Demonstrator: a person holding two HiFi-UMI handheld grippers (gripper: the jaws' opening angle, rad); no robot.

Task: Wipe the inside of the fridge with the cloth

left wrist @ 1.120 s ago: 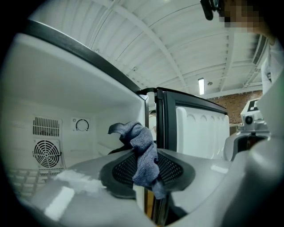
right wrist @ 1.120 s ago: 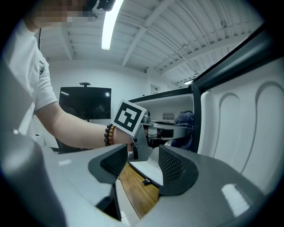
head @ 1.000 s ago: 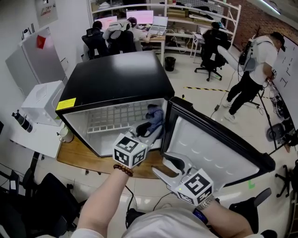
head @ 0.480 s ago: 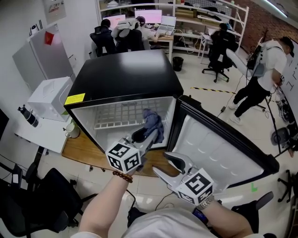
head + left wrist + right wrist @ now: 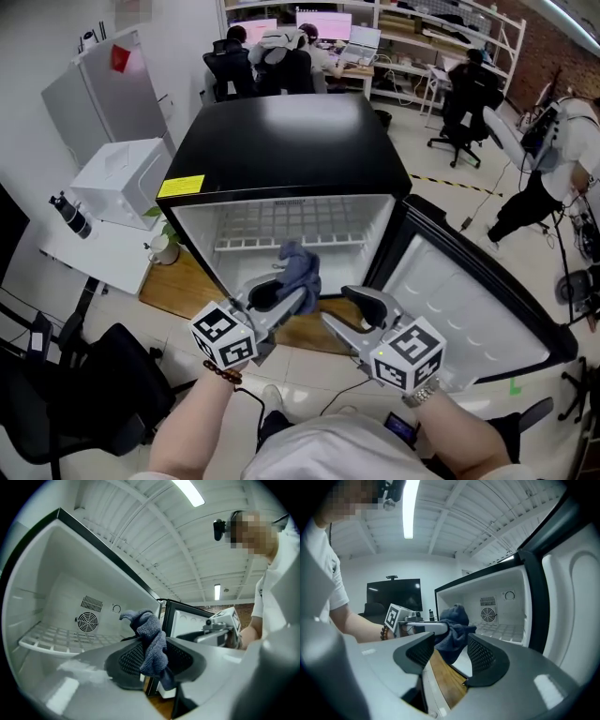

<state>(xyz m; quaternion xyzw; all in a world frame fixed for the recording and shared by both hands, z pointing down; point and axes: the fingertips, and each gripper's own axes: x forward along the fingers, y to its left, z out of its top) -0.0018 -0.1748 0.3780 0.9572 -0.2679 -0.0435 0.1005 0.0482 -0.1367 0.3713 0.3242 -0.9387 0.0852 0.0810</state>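
A small black fridge [image 5: 281, 141] stands open, its door [image 5: 469, 305] swung out to the right, with a white wire shelf [image 5: 281, 225] inside. My left gripper [image 5: 281, 302] is shut on a blue-grey cloth [image 5: 300, 267], held at the front of the opening, low in the middle. In the left gripper view the cloth [image 5: 151, 644] hangs bunched between the jaws, in front of the white interior [image 5: 70, 606]. My right gripper [image 5: 349, 314] is open and empty, just right of the left one. The right gripper view looks past its jaws [image 5: 447, 656] at the cloth [image 5: 454, 627].
The fridge rests on a wooden board [image 5: 187, 286]. At the left are a white box [image 5: 117, 183], a bottle [image 5: 70, 216] and a small pot [image 5: 164, 246]. A dark chair [image 5: 84, 394] is at lower left. People sit at desks [image 5: 281, 47] behind; a person [image 5: 562, 150] stands at right.
The left gripper has drawn the cloth back from the fridge's right side to the front of the opening and moved left. The right gripper has shifted a little towards the opening.
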